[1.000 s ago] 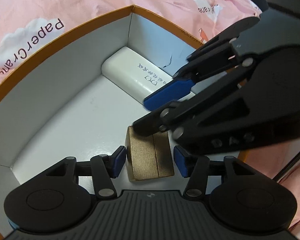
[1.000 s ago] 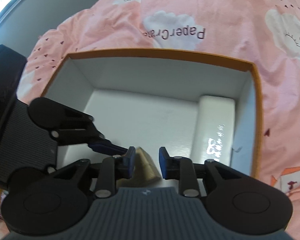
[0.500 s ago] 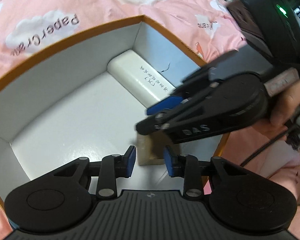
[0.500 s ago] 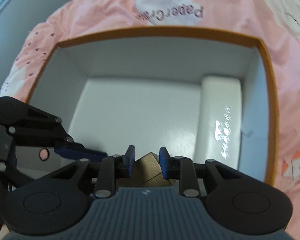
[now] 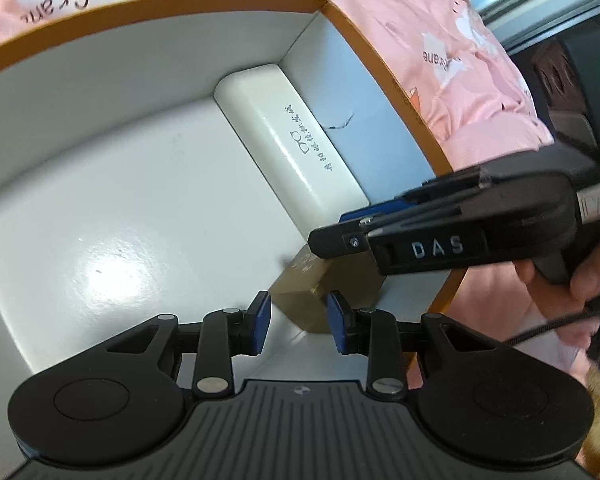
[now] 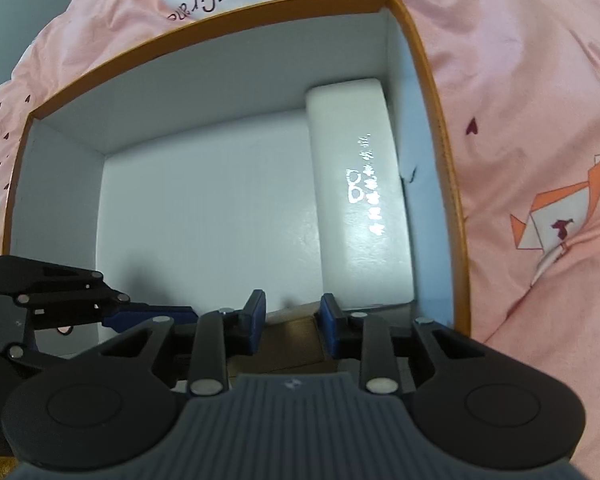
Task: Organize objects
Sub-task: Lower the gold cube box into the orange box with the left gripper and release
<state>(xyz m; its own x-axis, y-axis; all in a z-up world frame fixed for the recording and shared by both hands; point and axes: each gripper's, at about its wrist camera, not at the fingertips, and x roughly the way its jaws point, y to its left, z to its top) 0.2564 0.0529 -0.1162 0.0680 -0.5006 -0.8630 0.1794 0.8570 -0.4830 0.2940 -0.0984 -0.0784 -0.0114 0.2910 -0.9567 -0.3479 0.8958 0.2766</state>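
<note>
Box interior: left jaws narrowed, block apparently unclamped.

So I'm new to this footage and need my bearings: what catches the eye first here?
A big orange-rimmed box with a white inside sits on a pink cloud-print cover. A white glasses case lies along its right wall. At the near corner both grippers crowd a small gold box.

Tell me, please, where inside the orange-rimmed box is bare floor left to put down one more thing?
The wide white floor between the left wall, the far wall and the white case is bare. It is crowded in the near right corner, where the right claw holds the small gold box at the case's end.
</note>
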